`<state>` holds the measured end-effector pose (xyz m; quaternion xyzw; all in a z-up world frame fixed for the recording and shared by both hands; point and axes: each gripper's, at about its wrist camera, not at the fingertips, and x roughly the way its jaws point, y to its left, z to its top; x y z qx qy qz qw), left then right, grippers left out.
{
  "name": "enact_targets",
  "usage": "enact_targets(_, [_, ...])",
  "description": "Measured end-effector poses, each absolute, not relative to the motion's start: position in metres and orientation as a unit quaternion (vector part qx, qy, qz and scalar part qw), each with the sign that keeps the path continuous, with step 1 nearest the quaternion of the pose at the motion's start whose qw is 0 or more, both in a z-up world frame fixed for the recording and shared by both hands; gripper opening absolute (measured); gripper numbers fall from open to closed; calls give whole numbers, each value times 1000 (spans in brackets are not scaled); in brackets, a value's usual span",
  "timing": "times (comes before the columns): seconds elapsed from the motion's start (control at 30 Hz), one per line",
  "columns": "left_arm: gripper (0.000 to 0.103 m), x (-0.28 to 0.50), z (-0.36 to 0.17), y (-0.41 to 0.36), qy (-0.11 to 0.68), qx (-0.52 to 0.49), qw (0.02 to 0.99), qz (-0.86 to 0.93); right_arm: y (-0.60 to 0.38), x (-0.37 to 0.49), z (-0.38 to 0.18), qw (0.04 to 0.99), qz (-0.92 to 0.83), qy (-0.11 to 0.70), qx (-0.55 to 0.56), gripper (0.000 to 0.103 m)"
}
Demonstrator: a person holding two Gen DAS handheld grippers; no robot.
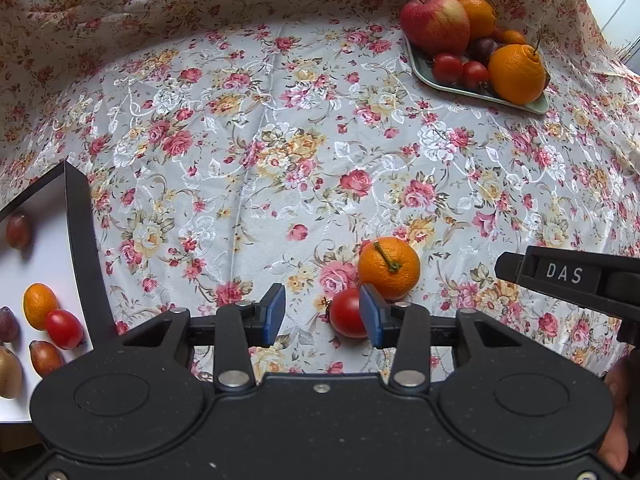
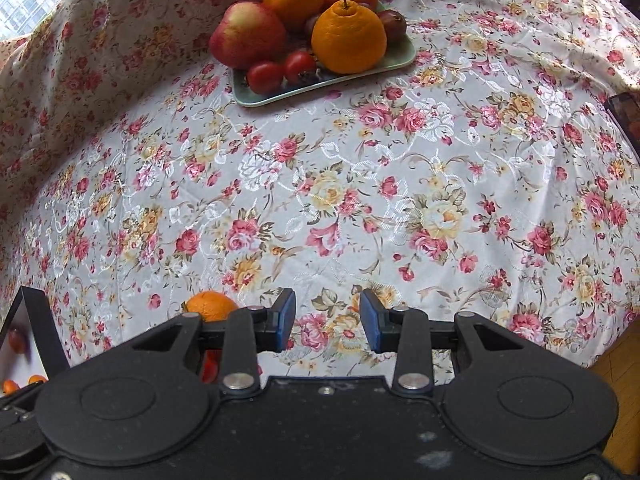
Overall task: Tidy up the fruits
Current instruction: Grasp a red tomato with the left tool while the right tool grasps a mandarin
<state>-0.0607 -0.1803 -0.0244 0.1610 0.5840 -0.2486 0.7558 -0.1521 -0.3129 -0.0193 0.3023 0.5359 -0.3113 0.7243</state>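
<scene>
My left gripper [image 1: 322, 316] is open and empty, low over the floral cloth. A red cherry tomato [image 1: 347, 313] lies just inside its right finger, with a small orange [image 1: 388, 267] touching it behind. A green tray [image 1: 480, 94] at the far right holds an apple [image 1: 434, 22], large oranges, tomatoes and dark fruits. A white box [image 1: 44, 240] at left holds a small orange, a tomato and dark fruits. My right gripper [image 2: 327, 320] is open and empty over bare cloth; the small orange [image 2: 210, 306] sits left of it. The tray [image 2: 320, 84] is far ahead.
The right gripper's black body [image 1: 580, 280] juts in at the left wrist view's right edge. The white box's dark wall [image 2: 40, 320] shows at lower left of the right wrist view. A dark object [image 2: 626, 120] lies at the cloth's right edge. Wood floor [image 2: 620, 360] lies beyond.
</scene>
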Motion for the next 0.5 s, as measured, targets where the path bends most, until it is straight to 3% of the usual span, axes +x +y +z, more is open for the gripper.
enact_targets(0.5, [51,-66,-42,-193,599,163,744,-246,-322,-163,-17,721,-314,537,304,39])
